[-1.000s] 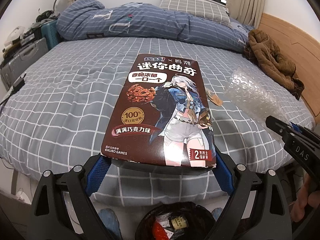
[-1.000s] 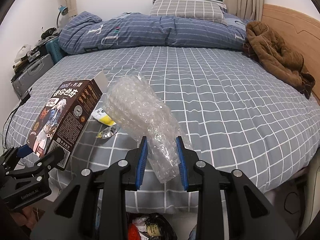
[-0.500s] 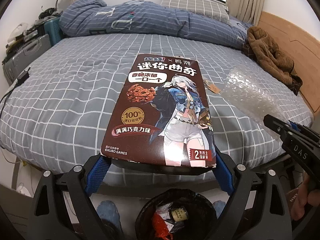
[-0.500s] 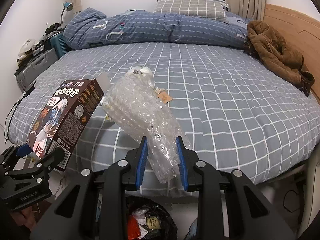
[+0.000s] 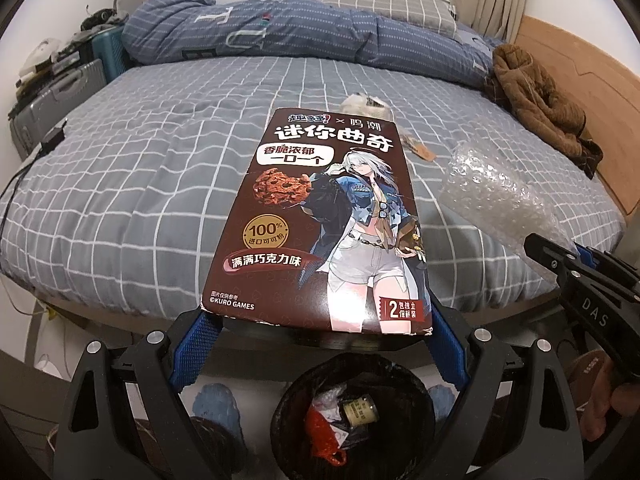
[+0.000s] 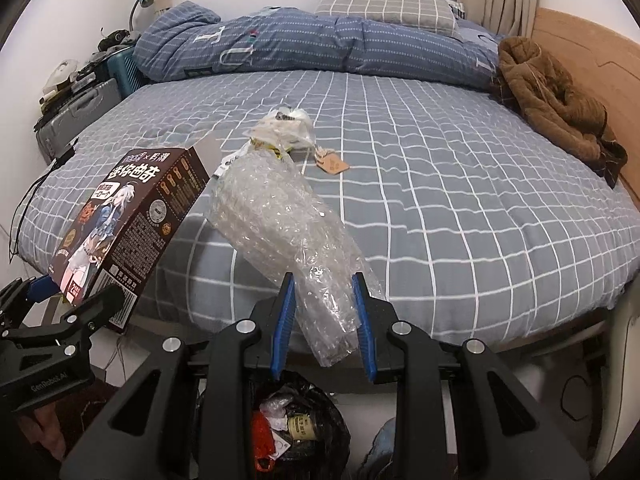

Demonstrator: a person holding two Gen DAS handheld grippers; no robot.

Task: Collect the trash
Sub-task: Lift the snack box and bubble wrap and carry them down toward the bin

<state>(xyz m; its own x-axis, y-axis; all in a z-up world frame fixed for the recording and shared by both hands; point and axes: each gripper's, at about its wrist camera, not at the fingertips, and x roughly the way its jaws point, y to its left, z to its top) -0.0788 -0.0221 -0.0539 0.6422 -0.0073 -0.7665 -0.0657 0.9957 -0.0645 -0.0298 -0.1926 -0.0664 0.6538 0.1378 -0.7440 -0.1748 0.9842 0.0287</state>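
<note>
My left gripper (image 5: 318, 324) is shut on the bottom end of a brown cookie box (image 5: 324, 220), which juts out over the bed's edge. My right gripper (image 6: 323, 292) is shut on a roll of clear bubble wrap (image 6: 280, 224). From the right wrist view the cookie box (image 6: 128, 216) and the left gripper (image 6: 60, 304) sit at the left. Below both grippers, on the floor, stands a bin lined with a black bag (image 5: 292, 384), (image 6: 336, 412), with rubbish inside. On the bed lie a crumpled white plastic bag (image 6: 288, 128) and a brown paper tag (image 6: 332, 164).
The grey checked bed (image 6: 440, 200) fills the view, with a blue duvet (image 6: 300, 44) at the back and a brown jacket (image 6: 556, 104) by the wooden headboard. Suitcases (image 6: 76, 112) stand on the left. A blue slipper (image 5: 212, 404) lies by the bin.
Both grippers have drawn back from the bed with their loads still held. More of the bin shows beneath them, and the white bag and tag have come into sight on the bed.
</note>
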